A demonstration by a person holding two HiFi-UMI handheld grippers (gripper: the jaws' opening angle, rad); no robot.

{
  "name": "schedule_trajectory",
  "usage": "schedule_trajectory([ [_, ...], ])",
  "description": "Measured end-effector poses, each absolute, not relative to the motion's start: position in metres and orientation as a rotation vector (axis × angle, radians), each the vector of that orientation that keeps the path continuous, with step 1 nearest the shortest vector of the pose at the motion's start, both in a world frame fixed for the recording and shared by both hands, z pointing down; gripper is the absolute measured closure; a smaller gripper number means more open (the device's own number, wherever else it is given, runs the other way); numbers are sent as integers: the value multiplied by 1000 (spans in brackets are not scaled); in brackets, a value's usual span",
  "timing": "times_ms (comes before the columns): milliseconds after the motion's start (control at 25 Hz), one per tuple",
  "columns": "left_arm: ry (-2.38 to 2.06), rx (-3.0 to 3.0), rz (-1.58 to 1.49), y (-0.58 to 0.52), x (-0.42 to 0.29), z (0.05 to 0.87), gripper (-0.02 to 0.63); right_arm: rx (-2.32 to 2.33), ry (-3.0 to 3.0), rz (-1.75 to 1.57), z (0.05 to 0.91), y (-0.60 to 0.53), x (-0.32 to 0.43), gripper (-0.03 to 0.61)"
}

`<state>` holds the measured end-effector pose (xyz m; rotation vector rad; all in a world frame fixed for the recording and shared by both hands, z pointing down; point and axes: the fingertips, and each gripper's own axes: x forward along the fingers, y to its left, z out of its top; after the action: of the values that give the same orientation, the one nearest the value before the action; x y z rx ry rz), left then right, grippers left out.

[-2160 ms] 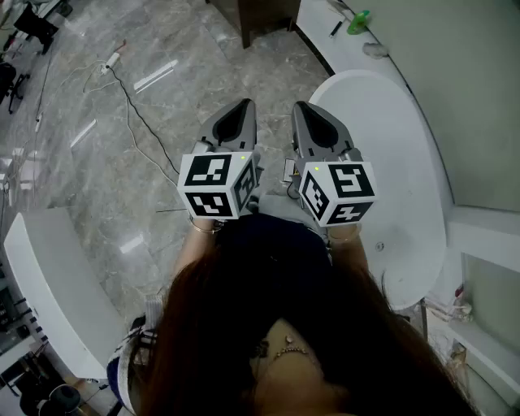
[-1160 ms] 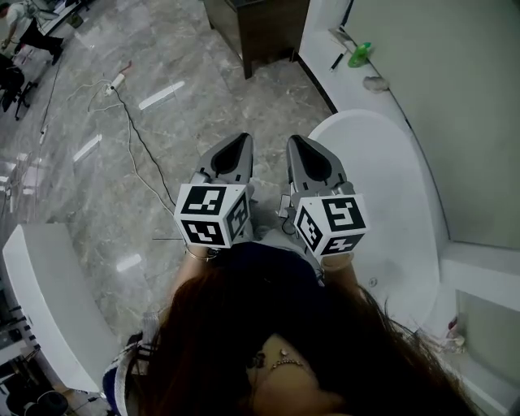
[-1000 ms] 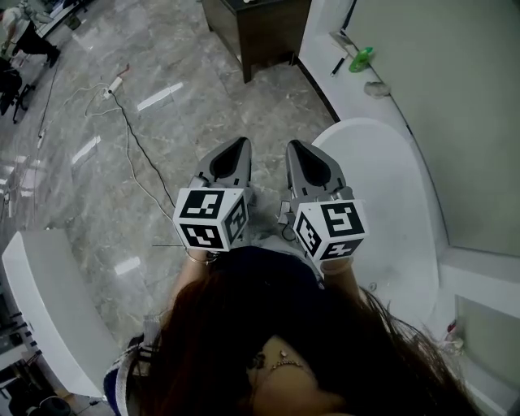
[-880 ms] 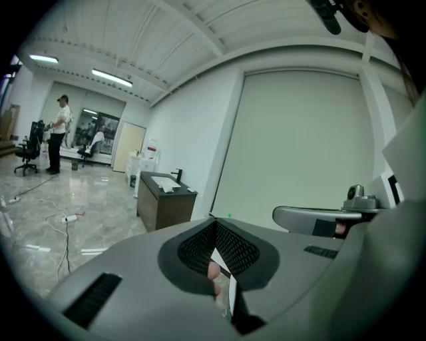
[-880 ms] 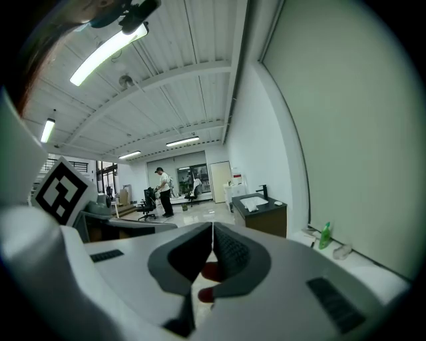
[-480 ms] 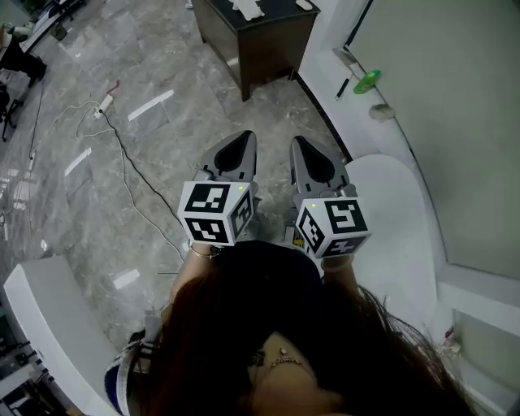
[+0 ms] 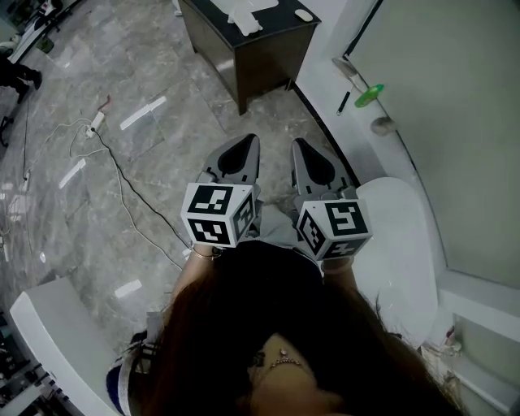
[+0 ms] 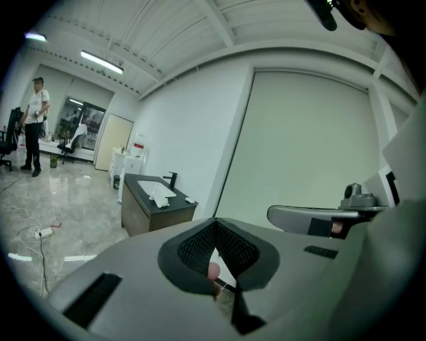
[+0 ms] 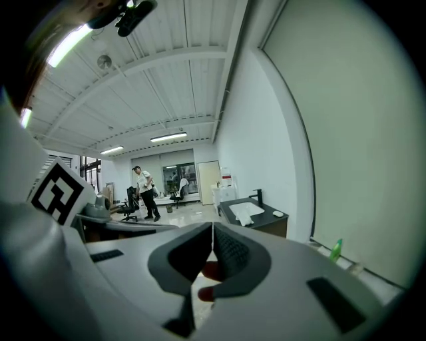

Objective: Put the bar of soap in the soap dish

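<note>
Both grippers are held side by side in front of my body, pointing at a dark sink cabinet further ahead. My left gripper has its jaws closed tip to tip with nothing between them. My right gripper is likewise shut and empty. On the cabinet top lie a white crumpled thing by the basin and a small white oval object; I cannot tell whether either is the soap or the dish. Both also show in the left gripper view as the white thing and the oval.
A white bathtub curves along my right. On the white ledge by the wall lie a green object, a black pen and a grey lump. A cable trails over the marble floor at left. A person stands far off.
The whole view has advanced across the floor: the dark cabinet has come further into the picture and the bathtub has slid back. Both grippers keep the same shut pose in front of me.
</note>
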<state>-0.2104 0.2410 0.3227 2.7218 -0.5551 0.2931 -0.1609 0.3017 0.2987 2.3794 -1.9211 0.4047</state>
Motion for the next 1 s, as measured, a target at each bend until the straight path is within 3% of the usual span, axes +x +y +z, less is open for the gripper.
schedule_trajectory([
  [1000, -760, 2691, 291, 13, 5, 331, 615, 2281, -2071, 401, 310, 78, 74, 561],
])
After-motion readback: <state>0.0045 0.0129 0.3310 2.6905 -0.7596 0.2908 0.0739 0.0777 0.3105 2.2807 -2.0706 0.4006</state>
